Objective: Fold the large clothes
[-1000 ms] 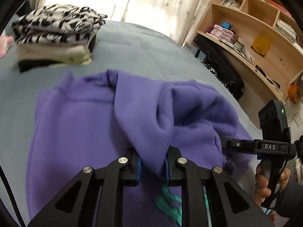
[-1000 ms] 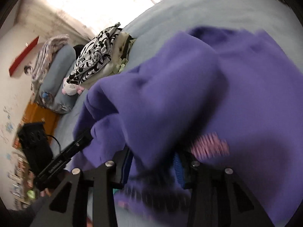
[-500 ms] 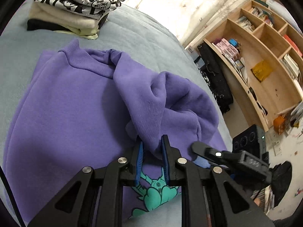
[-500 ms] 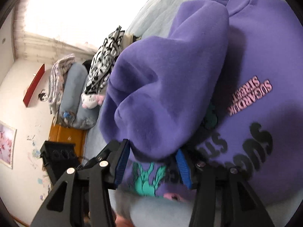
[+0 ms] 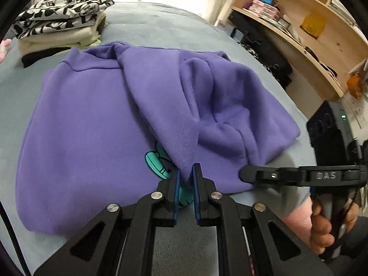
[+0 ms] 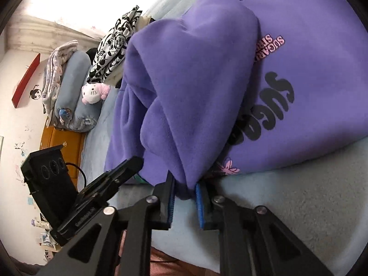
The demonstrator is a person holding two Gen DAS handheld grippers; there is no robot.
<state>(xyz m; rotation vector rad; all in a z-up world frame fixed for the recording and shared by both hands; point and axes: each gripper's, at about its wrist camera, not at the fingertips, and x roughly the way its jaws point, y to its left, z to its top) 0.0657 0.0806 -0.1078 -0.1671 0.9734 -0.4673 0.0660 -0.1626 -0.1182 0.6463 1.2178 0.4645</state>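
left gripper (image 5: 185, 179) jaws nearly closed, pinching; right gripper (image 6: 184, 192) jaws likewise, low beside it.

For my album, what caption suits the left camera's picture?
Left tool pinching a purple sweatshirt on a bed.

Home bedroom: bed (image 5: 161, 20) w/ pillow (image 6: 76, 87), plush toy (image 6: 93, 93), bookshelf (image 5: 299, 23).
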